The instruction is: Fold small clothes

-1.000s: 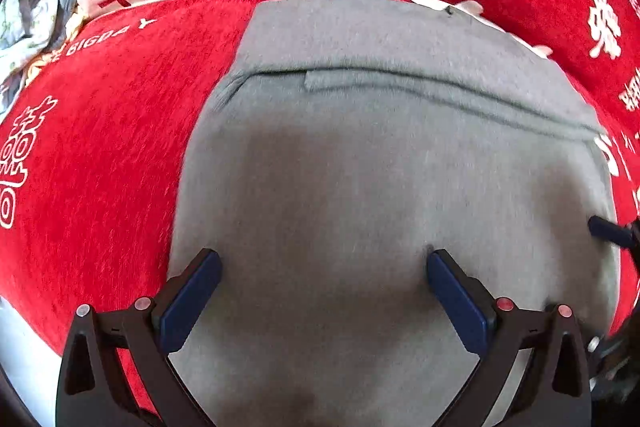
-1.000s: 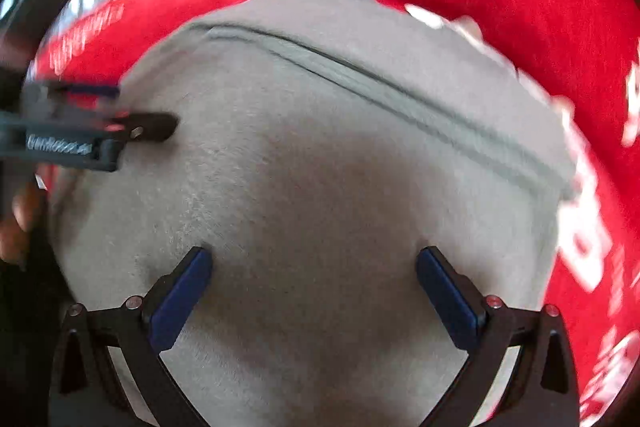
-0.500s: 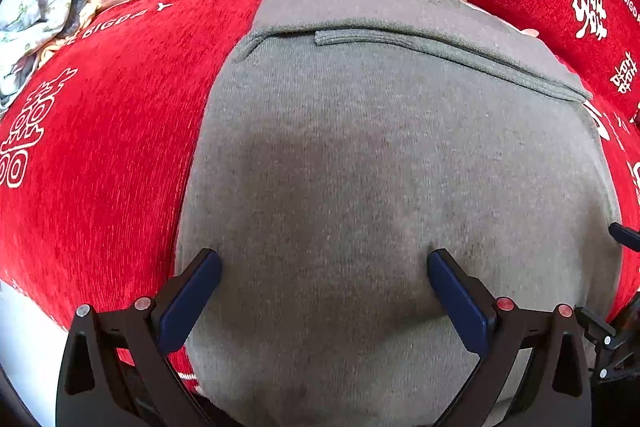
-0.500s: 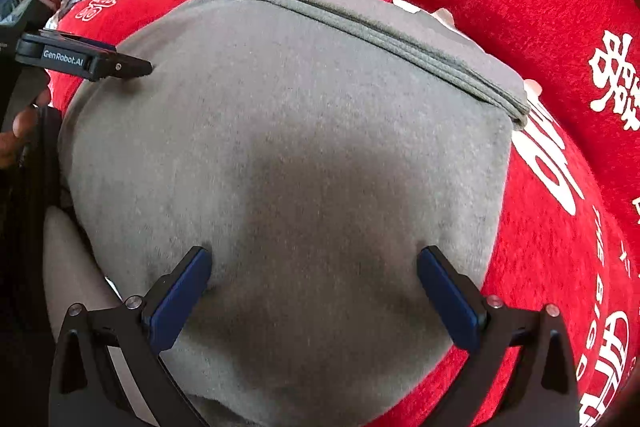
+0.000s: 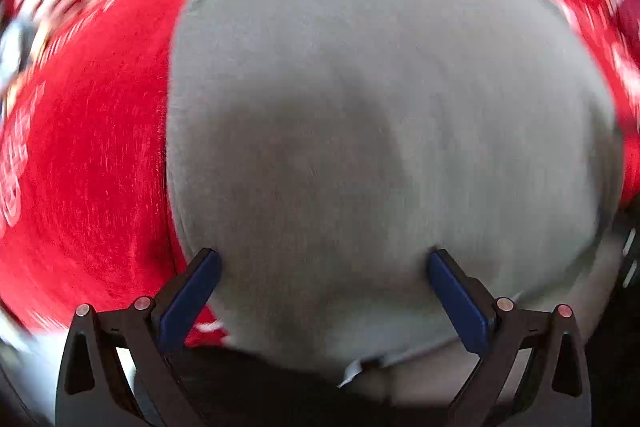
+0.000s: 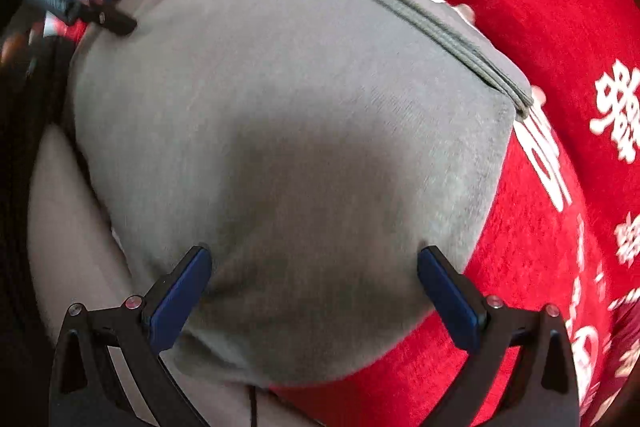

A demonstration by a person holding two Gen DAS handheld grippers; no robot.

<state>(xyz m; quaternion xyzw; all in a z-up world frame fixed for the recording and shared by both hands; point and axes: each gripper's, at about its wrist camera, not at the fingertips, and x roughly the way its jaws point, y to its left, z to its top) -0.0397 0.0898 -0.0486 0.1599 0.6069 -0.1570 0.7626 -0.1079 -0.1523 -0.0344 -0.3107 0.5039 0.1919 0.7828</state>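
Note:
A grey knit garment (image 5: 360, 107) lies folded flat on a red cloth with white characters (image 5: 88, 155). Its doubled hem runs along the far edge (image 6: 432, 23). My left gripper (image 5: 324, 291) is open and empty, its blue pads spread above the garment's near left part. My right gripper (image 6: 314, 287) is open and empty above the garment (image 6: 280, 107) near its right side. The left gripper's fingers (image 6: 80, 7) show in the right wrist view at the garment's far left edge. The left wrist view is blurred.
The red cloth (image 6: 560, 27) covers the surface around the garment. A crumpled pale cloth (image 5: 16, 43) lies at the far left edge. A pale grey edge (image 6: 64, 227) shows below the garment at the near side.
Both grippers have drawn back toward the near edge of the garment, still open. The garment has stayed flat in place.

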